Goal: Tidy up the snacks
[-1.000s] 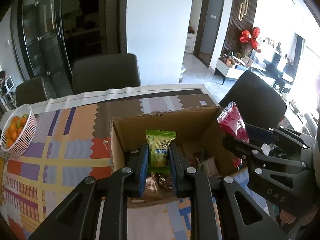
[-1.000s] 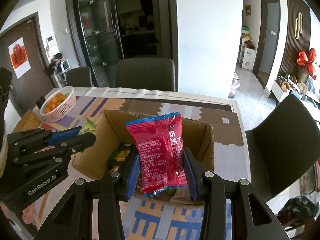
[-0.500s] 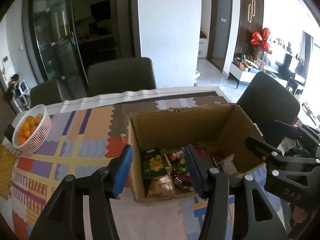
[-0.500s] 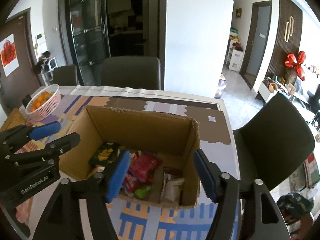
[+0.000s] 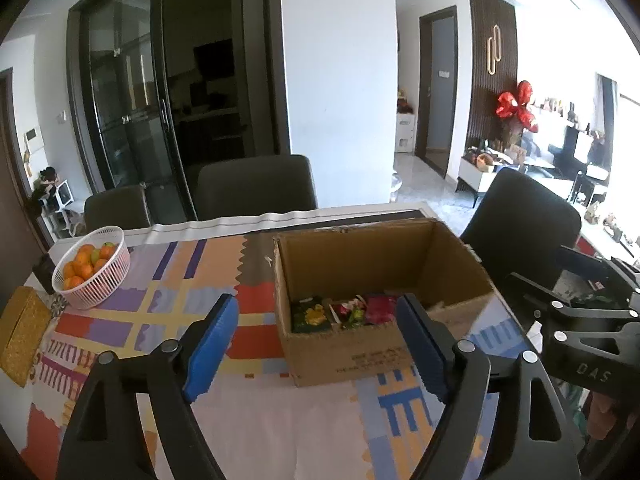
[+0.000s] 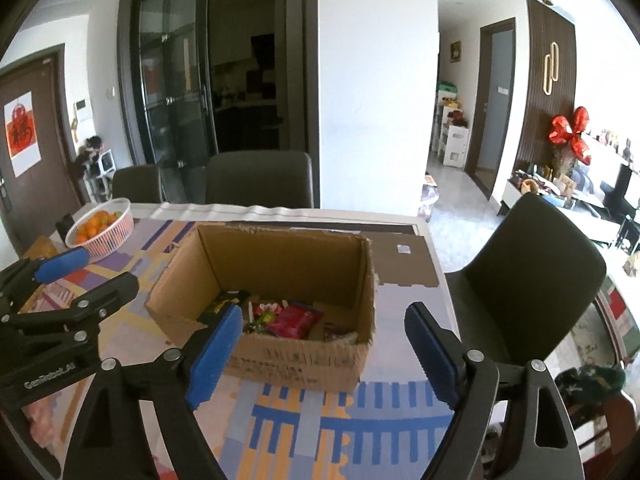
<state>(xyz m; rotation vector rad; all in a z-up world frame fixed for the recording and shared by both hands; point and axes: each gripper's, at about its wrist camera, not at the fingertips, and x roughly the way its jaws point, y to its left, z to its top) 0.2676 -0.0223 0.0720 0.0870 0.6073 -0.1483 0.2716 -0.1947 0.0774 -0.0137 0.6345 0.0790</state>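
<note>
Two handheld tongs hover above a desk (image 5: pixel 280 420) w/ a bright patchwork cloth. Left tongs (image 5: pixel 318 350): blue pads wide apart, nothing held. Right tongs (image 6: pixel 324 354): also spread wide, empty. Between & just ahead sits an open cardboard box (image 6: pixel 280 276); snack packets (image 6: pixel 294 320) – red, dark green/yellow, others – lie loose on its floor. White basket of oranges (image 5: pixel 94 266) stands well apart, far left. Risks, as judgement: box sits near the desk's right edge, so a knock from either tongs could shove it off; reaching in w/ both at once may clash tongs or crush packets
</note>
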